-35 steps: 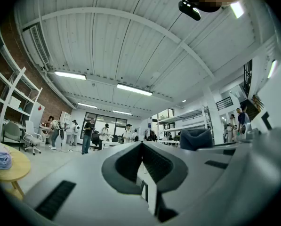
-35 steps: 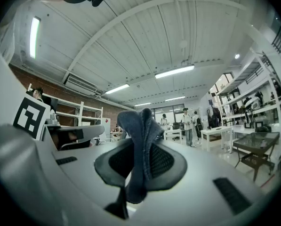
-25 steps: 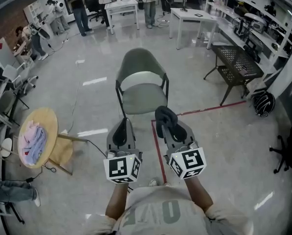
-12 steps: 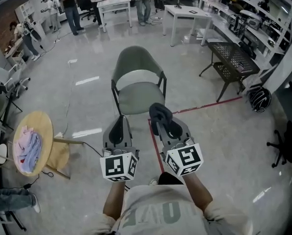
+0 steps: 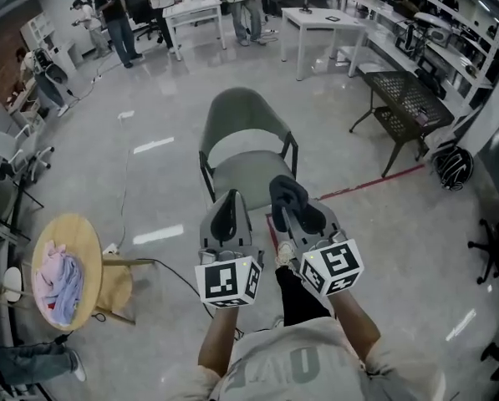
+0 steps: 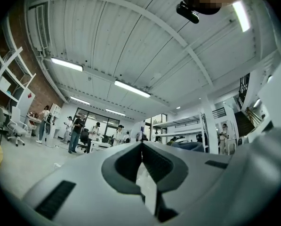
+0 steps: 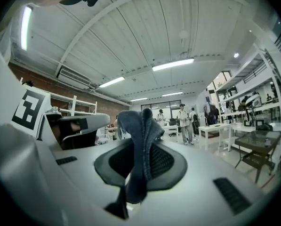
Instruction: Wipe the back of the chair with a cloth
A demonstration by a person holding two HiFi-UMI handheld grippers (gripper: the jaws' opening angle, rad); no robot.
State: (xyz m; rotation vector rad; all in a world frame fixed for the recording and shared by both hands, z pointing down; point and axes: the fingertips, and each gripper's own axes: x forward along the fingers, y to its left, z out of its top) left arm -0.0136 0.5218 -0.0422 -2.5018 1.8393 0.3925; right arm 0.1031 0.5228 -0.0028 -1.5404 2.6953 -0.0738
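Clamping dark cloth (image 5: 284, 190) in R gripper (image 5: 289, 210), L gripper (image 5: 225, 202) closed empty, chair (image 5: 245, 109) front hidden.

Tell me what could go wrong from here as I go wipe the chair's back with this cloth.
1. The cloth bunches up past the right gripper, pinched in a narrow strip; dragging it over the backrest might pull it free.
2. The backrest is on the chair's far side, so reaching over the seat may shove the chair away.
3. A cable lies on the floor to your left; walking round that way risks a trip.
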